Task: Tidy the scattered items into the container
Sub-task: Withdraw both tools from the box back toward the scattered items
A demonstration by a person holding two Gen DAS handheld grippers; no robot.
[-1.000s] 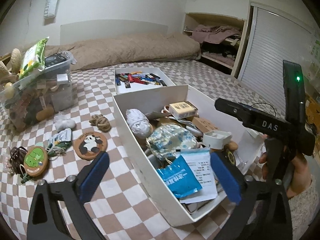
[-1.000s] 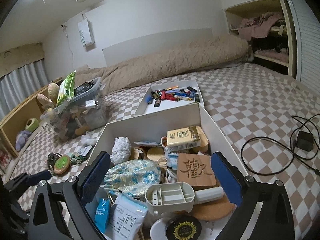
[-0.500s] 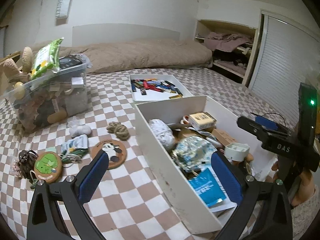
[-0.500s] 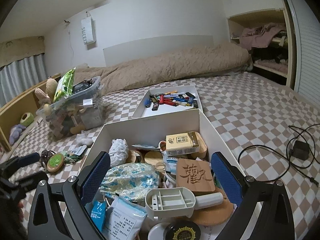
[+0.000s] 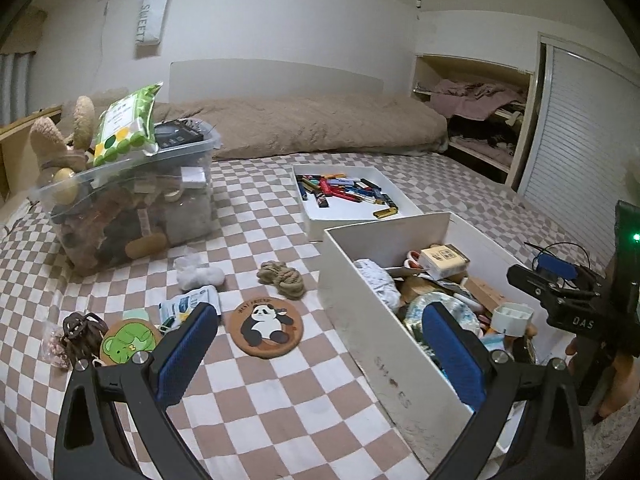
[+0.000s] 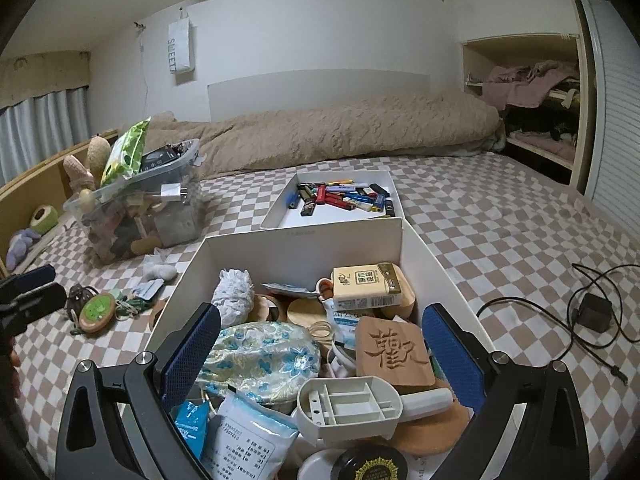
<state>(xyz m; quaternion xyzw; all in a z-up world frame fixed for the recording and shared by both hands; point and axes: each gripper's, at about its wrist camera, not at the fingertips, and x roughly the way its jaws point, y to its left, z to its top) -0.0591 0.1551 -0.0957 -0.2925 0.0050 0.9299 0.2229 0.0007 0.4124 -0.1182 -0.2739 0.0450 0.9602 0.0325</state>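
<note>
Since a second ago the left gripper (image 5: 318,350) has swung away from the white box (image 5: 360,304), which then filled the middle of the left wrist view and now sits at centre right, while the scattered items have slid from the left edge toward the middle. Its blue-padded jaws stand wide apart, released, with nothing between them; the panda coaster (image 5: 267,327) lies on the checkered bedspread (image 5: 256,396) in the gap ahead. Left of the coaster, in the lower left of the frame, are the green bear coaster (image 5: 127,341), a small printed packet (image 5: 191,305), a dark tangle of hair ties (image 5: 82,334) and a white wad (image 5: 199,276); a coil of tan rope (image 5: 282,278) lies just above the panda coaster, beside the box's wall.

The right gripper (image 6: 320,354) hangs over the near end of the white box (image 6: 298,250), jaws likewise spread and gripping nothing. Under it, in the lower centre of the right wrist view, the box is crowded with a blue floral pouch (image 6: 264,360), a carved wooden block (image 6: 394,354), a white plastic scoop (image 6: 352,404) and a cream carton (image 6: 366,290).

A shallow white tray of lighters (image 6: 340,198) sits just beyond the box at centre frame, a clear bin (image 5: 128,204) stuffed with odds and ends stands at upper left, and a black charger cable (image 6: 588,320) trails at the right edge
</note>
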